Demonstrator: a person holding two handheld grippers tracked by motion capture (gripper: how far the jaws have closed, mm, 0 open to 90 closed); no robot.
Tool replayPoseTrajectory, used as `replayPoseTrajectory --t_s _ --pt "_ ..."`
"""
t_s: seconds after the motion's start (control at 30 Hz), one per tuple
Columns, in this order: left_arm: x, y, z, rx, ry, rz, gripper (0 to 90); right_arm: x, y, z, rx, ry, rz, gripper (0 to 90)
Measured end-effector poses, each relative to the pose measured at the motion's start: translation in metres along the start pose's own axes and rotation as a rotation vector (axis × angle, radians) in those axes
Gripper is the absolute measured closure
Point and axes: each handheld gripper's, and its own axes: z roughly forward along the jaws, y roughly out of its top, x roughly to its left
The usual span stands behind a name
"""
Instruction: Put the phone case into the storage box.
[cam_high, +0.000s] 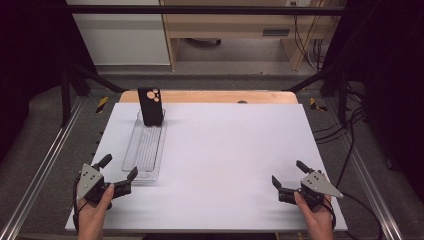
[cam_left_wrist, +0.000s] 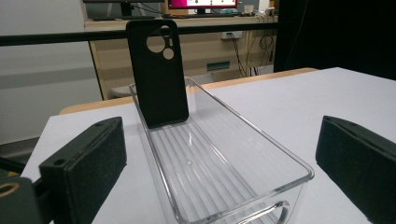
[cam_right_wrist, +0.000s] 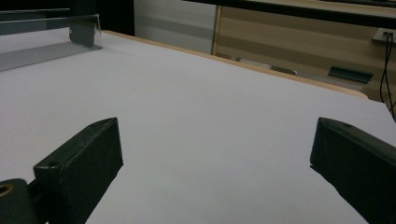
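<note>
A black phone case (cam_high: 150, 106) (cam_left_wrist: 158, 72) stands upright, leaning against the far end of a clear plastic tray (cam_high: 141, 167) (cam_left_wrist: 261, 144) on the left side of the white table (cam_high: 220, 160). My left gripper (cam_high: 119, 167) (cam_left_wrist: 219, 177) is open just at the tray's near end, its jaws wide apart and nothing between them. Near the table's front right corner my right gripper (cam_high: 288, 173) (cam_right_wrist: 215, 168) is open over bare table. The tray's far end (cam_right_wrist: 46, 32) and the case's lower part (cam_right_wrist: 83, 28) appear at the top left of the right gripper view.
A wooden table edge (cam_high: 210, 96) runs behind the white surface. Metal rails (cam_high: 45, 160) flank the table on both sides, and cables (cam_high: 350, 130) trail at the right. A black crossbar (cam_high: 200, 10) spans the back, with wooden furniture (cam_high: 235, 30) beyond.
</note>
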Motion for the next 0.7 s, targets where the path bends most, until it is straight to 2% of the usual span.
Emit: replayPoseTrajectory --t_s 0.33,0.5,0.7 --pt "0.003 -0.01 0.003 -0.031 -0.022 -0.023 1.7 0.002 -0.001 0.002 -0.019 0.01 0.03 2.6" --pt "0.004 -0.011 0.001 -0.078 -0.015 -0.041 1.6 0.007 -0.002 0.008 -0.019 0.02 0.023 2.6" --pt "0.0 -0.01 0.005 -0.088 -0.015 0.016 1.6 0.007 -0.002 0.016 -0.033 0.011 0.032 2.4"
